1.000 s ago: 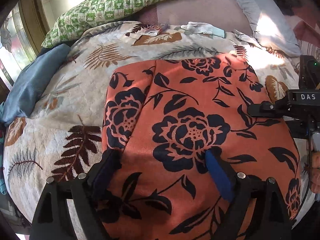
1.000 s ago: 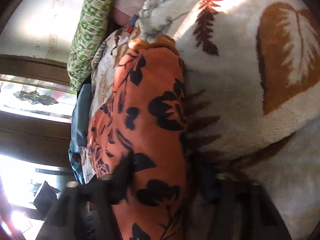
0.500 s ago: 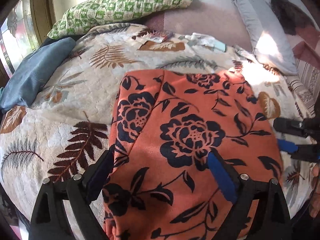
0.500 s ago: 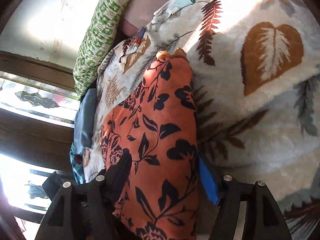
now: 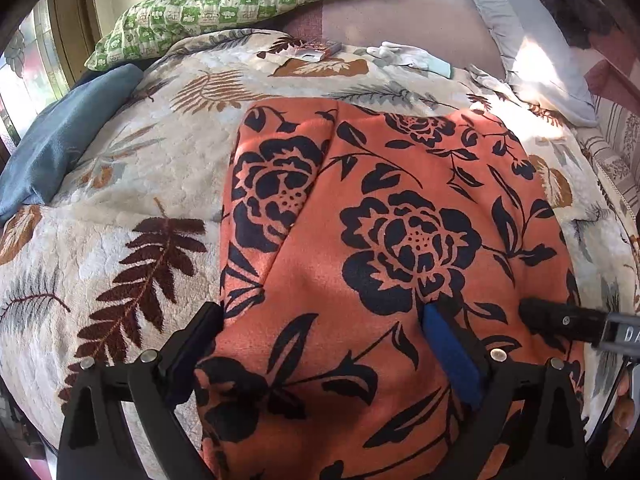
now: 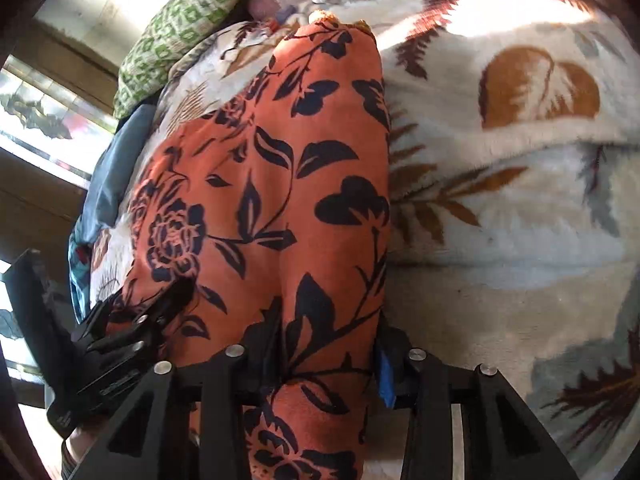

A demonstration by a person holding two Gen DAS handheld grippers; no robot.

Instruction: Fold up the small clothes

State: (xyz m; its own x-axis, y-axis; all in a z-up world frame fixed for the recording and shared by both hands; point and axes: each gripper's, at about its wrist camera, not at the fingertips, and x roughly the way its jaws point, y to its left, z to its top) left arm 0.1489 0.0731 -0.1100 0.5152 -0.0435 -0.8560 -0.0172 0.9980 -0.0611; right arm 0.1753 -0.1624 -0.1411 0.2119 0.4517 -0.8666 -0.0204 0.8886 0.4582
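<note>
On the leaf-patterned blanket (image 5: 132, 208) that covers the bed lies the orange floral garment (image 5: 392, 232), spread fairly flat, with one panel already turned over along its left side so that a long diagonal crease runs from its far edge down toward the near edge. Its near hem hangs toward the cameras. The left gripper (image 5: 324, 344) sits at that near hem with its jaws spread wide, one finger at the garment's left border and the blue-padded one resting on the cloth well inside, so nothing is pinched. The right gripper (image 6: 324, 344) is at the near right edge; in its own view the jaws straddle a raised ridge of orange cloth and stand fairly near each other, but whether the pads actually press the fabric I cannot tell. Far across the bed are a green checked pillow (image 5: 240, 4), a blue cloth (image 5: 68, 136) at the left, and a pale glove (image 5: 412, 56). By my reading, the step in hand is taking hold of the near hem for a lengthwise fold, with the side fold finished. The next move calls for both grippers to close on the hem, catching every layer at matching points, then to lift and carry the hem evenly toward the far edge without disturbing the folded left panel.
</note>
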